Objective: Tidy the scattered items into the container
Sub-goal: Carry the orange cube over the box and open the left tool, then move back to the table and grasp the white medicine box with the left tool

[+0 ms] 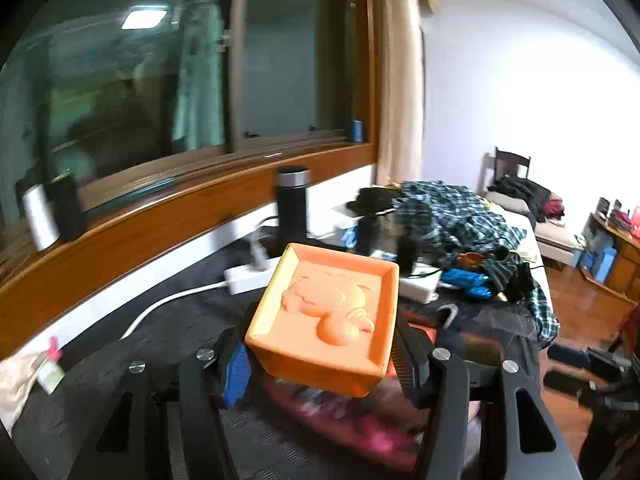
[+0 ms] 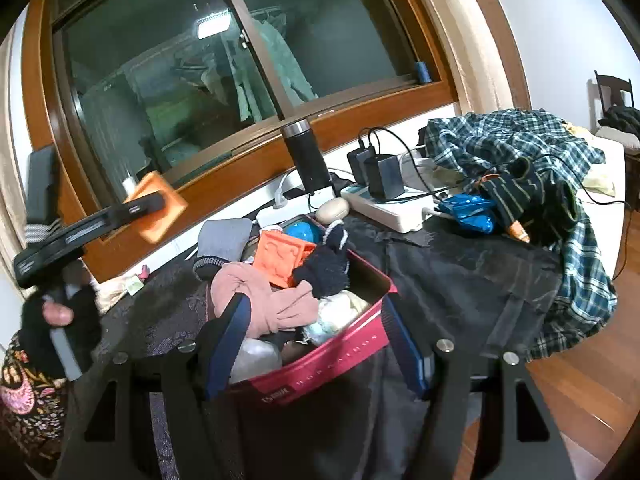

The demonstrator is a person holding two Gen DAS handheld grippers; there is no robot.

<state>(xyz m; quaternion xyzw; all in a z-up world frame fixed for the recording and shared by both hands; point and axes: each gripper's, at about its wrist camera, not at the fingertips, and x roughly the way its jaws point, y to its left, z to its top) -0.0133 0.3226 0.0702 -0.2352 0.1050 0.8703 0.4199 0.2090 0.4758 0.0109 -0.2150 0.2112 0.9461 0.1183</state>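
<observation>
Mould (image 1: 326,314), orange, square, with a raised cartoon figure, sits clamped between the left gripper's (image 1: 320,356) jaws, above the red box (image 2: 320,360). It looks light, stiff and slick; flat sides suit gripping. Right gripper (image 2: 316,344) straddles the box's near corner, whether pressing I cannot tell.

Clutter on the dark cloth under the window.
A black flask (image 2: 306,156) stands upright by the wooden sill (image 2: 360,120), next to a white power strip (image 2: 390,206) with black chargers (image 2: 378,174) plugged in. A plaid shirt (image 2: 520,148) lies heaped to the right, and a chair (image 1: 512,164) stands at the far wall.
</observation>
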